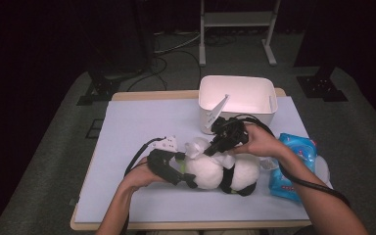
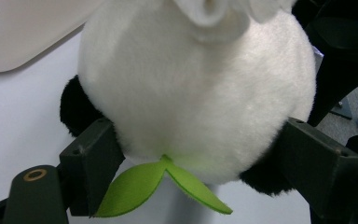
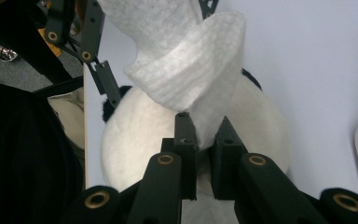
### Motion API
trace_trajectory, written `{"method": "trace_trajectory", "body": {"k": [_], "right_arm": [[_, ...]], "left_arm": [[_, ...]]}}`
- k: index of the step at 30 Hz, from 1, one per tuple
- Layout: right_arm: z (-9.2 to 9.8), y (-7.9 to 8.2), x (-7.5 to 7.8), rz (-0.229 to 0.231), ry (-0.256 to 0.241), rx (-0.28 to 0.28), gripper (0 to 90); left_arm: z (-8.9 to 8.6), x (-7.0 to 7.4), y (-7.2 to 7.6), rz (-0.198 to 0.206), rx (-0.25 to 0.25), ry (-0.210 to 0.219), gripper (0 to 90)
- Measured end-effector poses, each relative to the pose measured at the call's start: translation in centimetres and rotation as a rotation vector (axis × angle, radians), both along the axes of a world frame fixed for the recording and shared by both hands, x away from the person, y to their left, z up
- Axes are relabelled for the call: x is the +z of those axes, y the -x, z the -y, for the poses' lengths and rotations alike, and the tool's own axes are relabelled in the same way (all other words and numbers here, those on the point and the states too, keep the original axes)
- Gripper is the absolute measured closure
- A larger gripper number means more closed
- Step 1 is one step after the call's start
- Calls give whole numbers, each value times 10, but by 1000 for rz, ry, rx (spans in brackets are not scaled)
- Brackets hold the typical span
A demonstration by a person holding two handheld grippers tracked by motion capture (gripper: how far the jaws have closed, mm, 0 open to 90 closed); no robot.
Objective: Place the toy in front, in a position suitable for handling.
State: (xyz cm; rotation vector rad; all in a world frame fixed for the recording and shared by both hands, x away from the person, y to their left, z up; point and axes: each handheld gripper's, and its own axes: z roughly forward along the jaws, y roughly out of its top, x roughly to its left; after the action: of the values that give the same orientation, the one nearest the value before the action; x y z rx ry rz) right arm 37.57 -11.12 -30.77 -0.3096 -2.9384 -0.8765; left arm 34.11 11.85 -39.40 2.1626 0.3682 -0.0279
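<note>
My left gripper (image 2: pixel 200 154) has its jaws set wide around the plush panda's (image 1: pixel 223 172) round white head, a pad pressed into the fur on either side. The panda is fluffy white with black ears and limbs, and a green felt leaf (image 2: pixel 161 184) hangs at six o'clock beneath the head. It lies on the pale blue table (image 1: pixel 142 127), toward five o'clock from the middle. My right gripper (image 3: pixel 204 140) is closed narrow on a white wet wipe (image 3: pixel 191 70), which folds upward over the panda's fur. A white bin (image 1: pixel 237 95) stands at twelve o'clock, a blue wipes pack (image 1: pixel 293 166) at three.
</note>
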Motion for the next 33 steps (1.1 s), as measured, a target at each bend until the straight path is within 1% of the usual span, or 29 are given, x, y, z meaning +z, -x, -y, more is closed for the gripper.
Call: {"method": "trace_trajectory", "body": {"k": [2, 5, 6, 7, 9, 10, 12, 13, 15, 16, 17, 18, 19, 20, 21, 23, 24, 26, 27, 30, 31, 33], "right_arm": [[3, 0, 0, 0, -2, -7, 826], [16, 0, -1, -3, 10, -37, 826], [21, 0, -2, -6, 18, -47, 826], [30, 0, -2, -1, 41, -65, 825], [40, -1, -3, 3, 54, -85, 825], [48, -1, -5, 1, 63, -110, 825], [60, -2, -7, -6, 63, -136, 825], [60, -2, -7, -6, 63, -136, 825], [74, 0, -9, -9, 53, -155, 826], [79, 3, -10, -12, 52, -166, 826], [86, 9, -14, -11, 36, -174, 828], [86, 9, -14, -11, 36, -174, 828], [89, 16, -19, -7, 26, -171, 830], [89, 16, -19, -7, 26, -171, 830], [90, 21, -22, 0, 14, -167, 831], [90, 24, -24, -1, 11, -163, 831], [90, 27, -26, 7, 10, -157, 833], [89, 33, -27, 30, 10, -154, 835], [88, 34, -27, 36, 15, -154, 835], [88, 36, -27, 40, 18, -151, 837], [87, 38, -28, 43, 12, -148, 838], [87, 38, -29, 46, 9, -149, 839]], "left_arm": [[0, 0, 0, 0, -1, -1, 170], [0, 0, 1, -2, 0, -2, 170], [0, 0, 1, -3, 0, -3, 170], [0, 0, 1, -3, 1, 1, 170], [0, 0, 1, -5, 1, 3, 170], [-1, 0, 0, -8, 1, 2, 169], [-1, -1, -1, -13, -1, 7, 169], [-1, -1, -1, -13, -1, 7, 169], [-2, -2, -1, -21, -4, 7, 168], [-1, -2, -1, -30, -5, 9, 163], [-2, -2, -1, -49, -8, 15, 147], [-2, -2, -1, -49, -8, 15, 138], [-2, -4, -1, -65, -8, 6, 128], [-2, -4, -1, -65, -8, 6, 112], [-3, -5, -3, -79, -3, -3, 100], [-3, -6, -3, -86, 1, -1, 90], [-4, -6, -3, -95, 1, 6, 90], [-3, -4, -4, -96, 10, 14, 78], [-3, -3, -5, -105, 13, 15, 59], [-1, -3, -7, -109, 15, 19, 41], [2, -2, -11, -113, 16, 10, 23], [5, 0, -13, -123, 12, 14, 23]]}}
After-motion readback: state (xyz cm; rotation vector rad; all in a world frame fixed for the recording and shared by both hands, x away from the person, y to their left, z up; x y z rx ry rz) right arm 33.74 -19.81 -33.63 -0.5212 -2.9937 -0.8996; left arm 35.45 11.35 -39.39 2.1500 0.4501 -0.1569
